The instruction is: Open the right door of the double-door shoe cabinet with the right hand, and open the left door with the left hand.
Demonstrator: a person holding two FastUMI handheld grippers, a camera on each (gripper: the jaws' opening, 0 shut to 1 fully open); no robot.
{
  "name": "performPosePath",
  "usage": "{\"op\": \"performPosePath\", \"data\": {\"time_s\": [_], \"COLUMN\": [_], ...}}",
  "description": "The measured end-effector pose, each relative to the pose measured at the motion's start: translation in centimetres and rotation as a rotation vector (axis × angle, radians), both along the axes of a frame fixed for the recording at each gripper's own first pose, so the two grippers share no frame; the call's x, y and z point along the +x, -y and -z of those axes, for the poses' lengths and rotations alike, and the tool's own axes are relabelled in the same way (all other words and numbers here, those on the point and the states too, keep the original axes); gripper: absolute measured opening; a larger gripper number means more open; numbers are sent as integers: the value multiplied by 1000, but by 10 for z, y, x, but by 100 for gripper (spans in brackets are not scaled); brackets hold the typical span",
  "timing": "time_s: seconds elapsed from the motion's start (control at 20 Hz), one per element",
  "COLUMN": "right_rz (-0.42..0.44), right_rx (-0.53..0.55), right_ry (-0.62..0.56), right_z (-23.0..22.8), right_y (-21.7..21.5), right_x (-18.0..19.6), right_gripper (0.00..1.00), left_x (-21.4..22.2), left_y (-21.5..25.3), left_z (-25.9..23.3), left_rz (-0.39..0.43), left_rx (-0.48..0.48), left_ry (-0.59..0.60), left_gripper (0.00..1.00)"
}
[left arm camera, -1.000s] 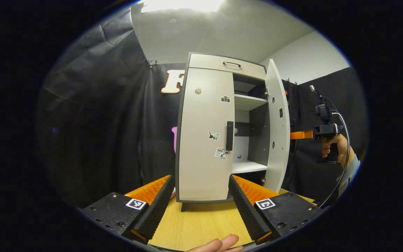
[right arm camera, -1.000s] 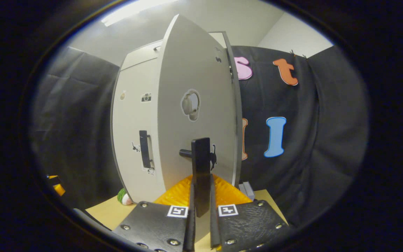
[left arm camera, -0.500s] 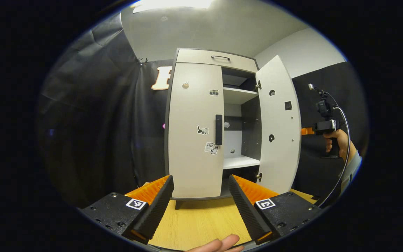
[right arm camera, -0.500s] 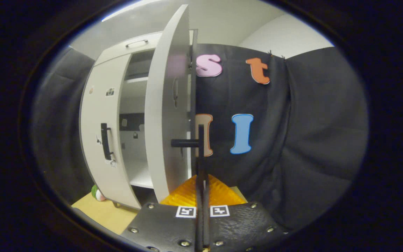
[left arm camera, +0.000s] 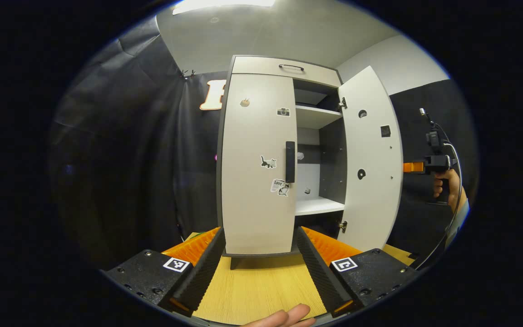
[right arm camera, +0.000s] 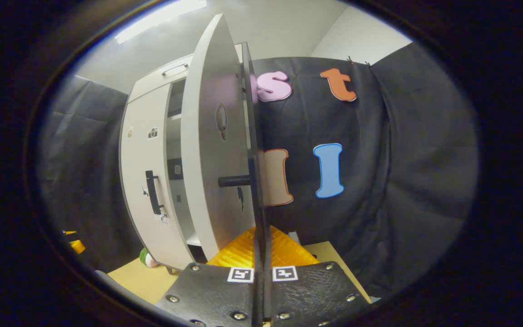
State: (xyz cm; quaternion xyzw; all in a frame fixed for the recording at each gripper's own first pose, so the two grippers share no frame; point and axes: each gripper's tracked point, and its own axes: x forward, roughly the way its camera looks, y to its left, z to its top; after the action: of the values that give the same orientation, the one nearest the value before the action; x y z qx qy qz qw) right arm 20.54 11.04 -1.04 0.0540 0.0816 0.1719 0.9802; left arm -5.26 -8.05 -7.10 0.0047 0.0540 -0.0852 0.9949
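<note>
Black handle [right arm camera: 258, 200] of the right door [right arm camera: 207, 150] sits clamped between the right gripper [right arm camera: 261, 290] fingers; that door has swung wider than a second ago. Left gripper [left arm camera: 259, 268] hangs spread before the closed left door [left arm camera: 257, 159], its handle [left arm camera: 290, 161] next.

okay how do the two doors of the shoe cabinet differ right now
The right door is swung wide open, baring the shelves; the left door is shut flat against the cabinet front. The right gripper is shut on the right door handle; the left door handle is untouched, with the left gripper open and short of it. Both are pale, tall panels.
</note>
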Motion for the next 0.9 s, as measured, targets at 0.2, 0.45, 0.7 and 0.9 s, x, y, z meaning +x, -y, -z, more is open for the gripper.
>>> {"op": "performPosePath", "data": {"time_s": [0.2, 0.45, 0.7, 0.9], "right_rz": [64, 115, 110, 96], "right_rx": [-64, -52, 3, 25], "right_ry": [50, 90, 85, 79], "right_z": [-2, -6, -8, -7], "right_y": [19, 34, 30, 19], "right_x": [-8, -36, -77, -114], "right_gripper": [14, 100, 100, 100], "left_x": [27, 64, 100, 141], "left_y": [4, 34, 67, 85], "left_z": [-7, -8, -25, -45], "left_rz": [-10, 53, 115, 121], "left_rx": [-10, -97, -95, -110], "left_ry": [4, -46, -31, -9], "left_gripper": [98, 97, 97, 98]}}
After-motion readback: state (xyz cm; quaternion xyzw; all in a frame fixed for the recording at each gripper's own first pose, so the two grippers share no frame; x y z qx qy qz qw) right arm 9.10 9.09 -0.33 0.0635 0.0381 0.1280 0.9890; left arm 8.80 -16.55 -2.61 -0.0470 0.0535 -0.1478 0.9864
